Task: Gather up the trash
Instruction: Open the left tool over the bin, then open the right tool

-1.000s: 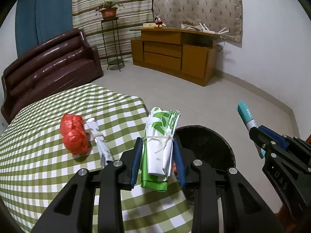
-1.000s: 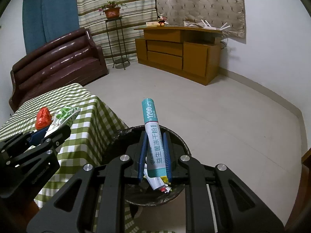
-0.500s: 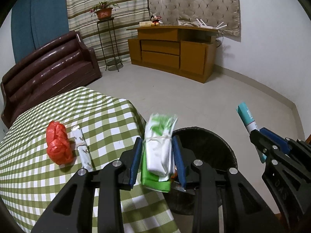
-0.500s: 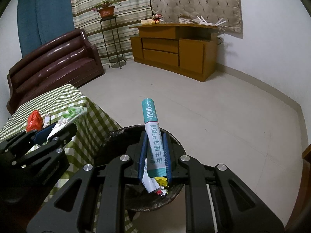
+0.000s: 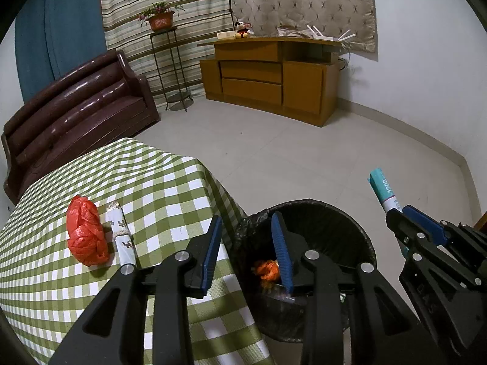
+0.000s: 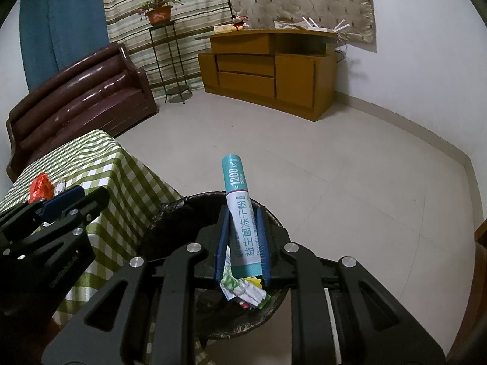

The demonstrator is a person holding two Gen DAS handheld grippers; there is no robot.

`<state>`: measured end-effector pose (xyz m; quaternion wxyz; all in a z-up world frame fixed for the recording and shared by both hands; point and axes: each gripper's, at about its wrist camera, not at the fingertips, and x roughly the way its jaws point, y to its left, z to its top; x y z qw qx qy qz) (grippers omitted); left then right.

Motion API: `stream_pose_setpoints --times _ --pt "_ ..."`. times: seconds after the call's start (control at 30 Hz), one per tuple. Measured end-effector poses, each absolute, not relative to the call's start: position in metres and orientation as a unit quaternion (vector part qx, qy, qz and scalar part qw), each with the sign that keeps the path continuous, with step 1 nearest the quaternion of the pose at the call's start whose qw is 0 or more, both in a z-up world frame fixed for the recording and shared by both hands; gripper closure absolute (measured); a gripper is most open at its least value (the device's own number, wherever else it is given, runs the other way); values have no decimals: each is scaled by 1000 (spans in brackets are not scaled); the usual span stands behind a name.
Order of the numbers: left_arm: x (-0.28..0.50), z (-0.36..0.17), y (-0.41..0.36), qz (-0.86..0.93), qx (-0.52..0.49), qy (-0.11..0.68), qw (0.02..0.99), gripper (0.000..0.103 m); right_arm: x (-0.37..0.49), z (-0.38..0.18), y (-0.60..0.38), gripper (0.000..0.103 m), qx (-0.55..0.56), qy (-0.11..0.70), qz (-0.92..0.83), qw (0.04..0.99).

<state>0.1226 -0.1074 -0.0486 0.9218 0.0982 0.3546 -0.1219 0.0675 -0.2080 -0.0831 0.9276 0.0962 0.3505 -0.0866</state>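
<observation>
The left claw [image 5: 247,245] hangs over the near edge of the black bin [image 5: 341,213], its blue pads spread apart with nothing between them. Its jaws have just been opening, and the green and white packet it carried a moment ago is gone from between them. Released, then, and empty. Through the gap, an orange scrap [image 5: 268,269] lies down inside the bin, on the black liner.

Over on the right, the right claw [image 6: 242,240] is clenched on a rolled teal and white packet [image 6: 240,210]. The roll stands nearly upright between the pads, its teal end poking well above the fingertips, printed lettering running down its length. The jaws have just been easing apart a touch, yet the pads sit against the roll on both sides. It hangs directly above the bin's mouth, and under it a heap of crumpled wrappers [image 6: 243,292] in green, white and yellow sits in the bin.

Trash is left on the surface [image 5: 152,188], which wears a green and white checked cloth. A crumpled red plastic bag [image 5: 86,234] lies there, and just beside it, touching or nearly so, a small white rolled wrapper [image 5: 121,237] tied round its middle. Both are well apart from the bin, which stands on the floor hard against the surface's corner.
</observation>
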Motion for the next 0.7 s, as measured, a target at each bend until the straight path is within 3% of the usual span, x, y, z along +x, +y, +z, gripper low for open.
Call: stream_pose_setpoints --times 0.03,0.2,0.7 --pt "122 -49 -107 -122 98 354 922 64 67 -84 -209 78 97 351 -87 927" --pt "123 -49 -105 -118 88 353 924 53 65 -84 -210 74 98 349 -92 928" --pt "124 -48 -98 -117 74 355 925 43 56 -74 -206 45 96 322 -108 936"
